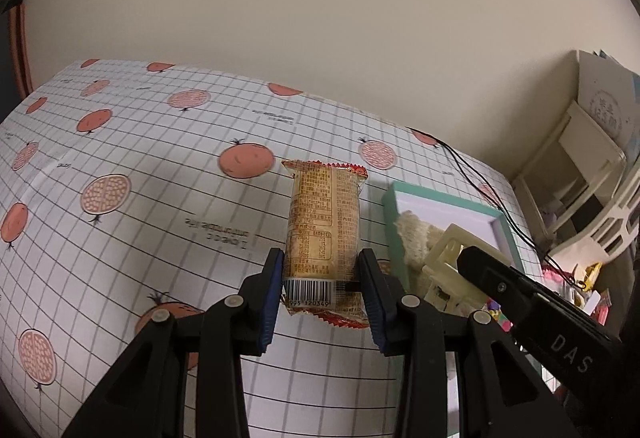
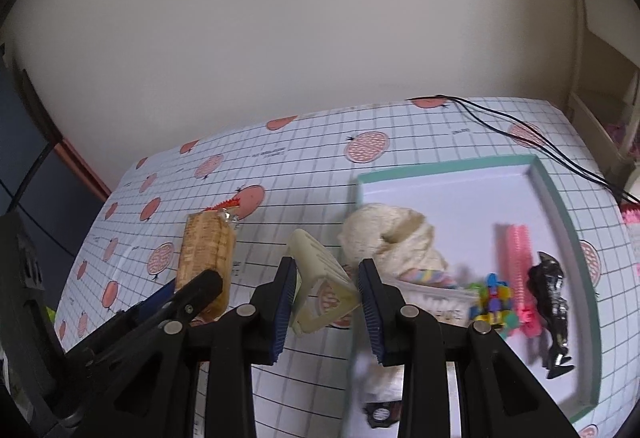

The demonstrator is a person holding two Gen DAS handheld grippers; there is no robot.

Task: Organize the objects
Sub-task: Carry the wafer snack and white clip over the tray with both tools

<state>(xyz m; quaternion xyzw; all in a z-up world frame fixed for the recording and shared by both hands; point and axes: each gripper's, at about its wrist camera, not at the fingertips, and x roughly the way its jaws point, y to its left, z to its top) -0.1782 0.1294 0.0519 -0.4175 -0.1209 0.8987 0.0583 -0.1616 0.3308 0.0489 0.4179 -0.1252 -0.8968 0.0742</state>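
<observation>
Two grippers each carry one item toward the teal-rimmed tray (image 2: 568,222): the left gripper (image 1: 320,290) has its jaws clamped on a wrapped biscuit packet (image 1: 322,222), lifted clear of the bench (image 1: 140,157). The right gripper (image 2: 326,302) has its jaws closed on a cream hair claw clip (image 2: 320,286), held just beside the tray's near-left edge, probably to join the toys already inside.

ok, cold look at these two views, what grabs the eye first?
The left gripper holds a wrapped snack pack upright between its fingers, above the fruit-print grid tablecloth. The right gripper grips a cream plastic clip just left of the teal-rimmed tray. Inside that tray sit a cream plush, a pink comb and a black figurine.
</observation>
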